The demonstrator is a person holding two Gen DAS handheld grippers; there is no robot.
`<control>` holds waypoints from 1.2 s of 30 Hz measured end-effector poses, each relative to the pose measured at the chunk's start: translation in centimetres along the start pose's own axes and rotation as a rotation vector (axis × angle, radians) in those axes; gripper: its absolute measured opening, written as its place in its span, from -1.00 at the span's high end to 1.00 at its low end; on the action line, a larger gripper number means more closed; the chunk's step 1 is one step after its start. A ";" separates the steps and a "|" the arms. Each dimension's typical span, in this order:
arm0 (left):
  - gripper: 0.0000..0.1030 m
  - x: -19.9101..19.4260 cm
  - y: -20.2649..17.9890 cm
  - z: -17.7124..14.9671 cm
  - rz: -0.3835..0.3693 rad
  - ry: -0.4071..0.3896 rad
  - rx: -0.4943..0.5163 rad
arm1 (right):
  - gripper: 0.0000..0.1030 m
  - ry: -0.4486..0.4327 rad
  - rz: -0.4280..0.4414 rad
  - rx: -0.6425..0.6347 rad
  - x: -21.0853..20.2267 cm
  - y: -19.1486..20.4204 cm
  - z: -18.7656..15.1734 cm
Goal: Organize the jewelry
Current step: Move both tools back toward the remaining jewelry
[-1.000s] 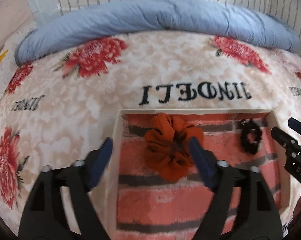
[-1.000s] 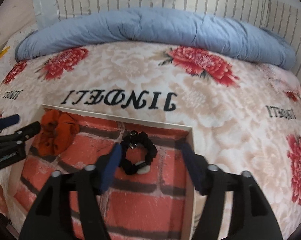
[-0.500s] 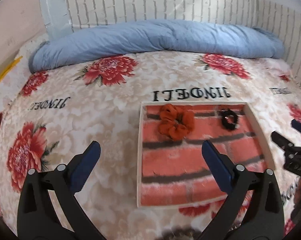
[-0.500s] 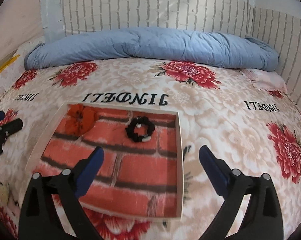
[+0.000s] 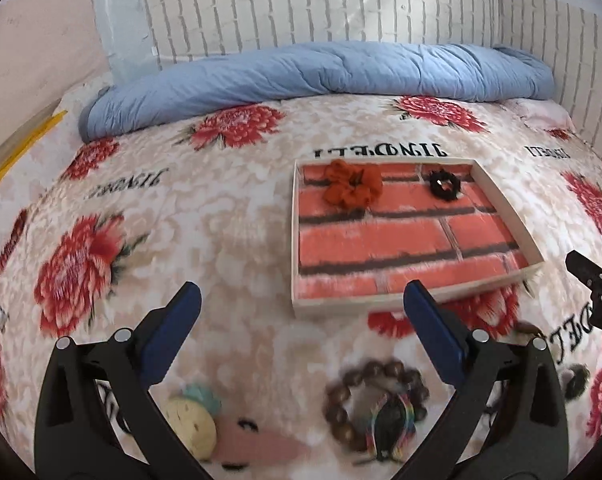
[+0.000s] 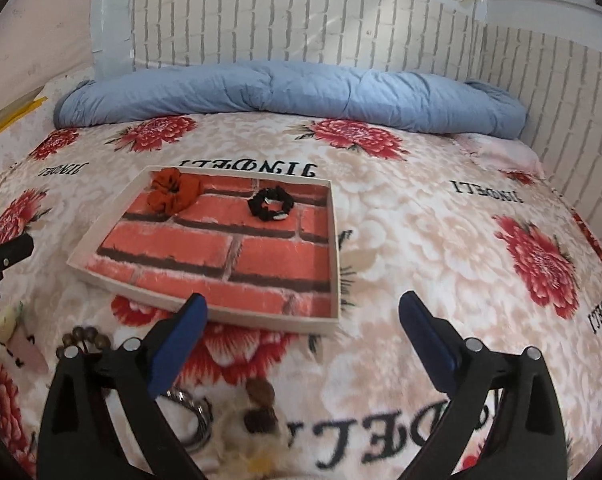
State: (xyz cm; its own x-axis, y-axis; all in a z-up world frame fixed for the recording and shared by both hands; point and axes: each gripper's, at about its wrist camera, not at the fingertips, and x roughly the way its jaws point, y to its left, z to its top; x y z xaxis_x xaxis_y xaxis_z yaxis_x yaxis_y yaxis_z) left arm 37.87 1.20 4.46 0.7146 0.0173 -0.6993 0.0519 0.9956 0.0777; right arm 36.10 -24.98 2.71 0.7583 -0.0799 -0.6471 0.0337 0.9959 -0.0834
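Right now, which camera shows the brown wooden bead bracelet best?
The left wrist view: the bead bracelet lies whole, though blurred, on the bedspread between the open left claw's fingers. The right wrist view shows only a few of its beads, the rest hidden behind the right claw's finger.

This is a bedroom in someone's home: a bed fills the room, spread with a plush blanket of red flowers, a blue quilt rolled along its far edge, against walls papered in white brick pattern.
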 end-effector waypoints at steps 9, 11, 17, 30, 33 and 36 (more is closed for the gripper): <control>-0.90 -1.7 -0.1 -4.9 -0.051 0.008 -0.060 | -0.83 0.014 -0.003 0.042 -1.8 -1.5 -4.9; -0.90 -1.4 -0.2 -6.0 -0.067 0.026 -0.071 | -0.83 0.020 0.009 0.047 -1.8 -1.6 -5.7; -0.90 -1.3 -0.4 -8.4 -0.078 0.033 -0.086 | -0.83 -0.007 0.002 0.038 -2.5 -1.2 -7.3; -0.90 -0.4 -0.5 -11.0 -0.069 0.016 -0.092 | -0.82 -0.016 0.052 0.046 -1.8 0.0 -10.1; -0.90 -0.1 -0.6 -11.5 -0.069 0.018 -0.085 | -0.82 -0.013 0.058 0.048 -1.7 0.0 -10.2; -0.90 0.4 -0.7 -11.6 -0.085 0.041 -0.077 | -0.80 0.007 0.061 0.049 -1.3 -0.1 -10.0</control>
State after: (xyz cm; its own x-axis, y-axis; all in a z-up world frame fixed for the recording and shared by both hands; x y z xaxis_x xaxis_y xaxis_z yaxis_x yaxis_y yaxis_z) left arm 29.99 1.57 -4.13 0.6805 -0.0653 -0.7298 0.0561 0.9977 -0.0371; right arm 28.61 -25.37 -3.98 0.7556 -0.0188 -0.6548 0.0191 0.9998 -0.0067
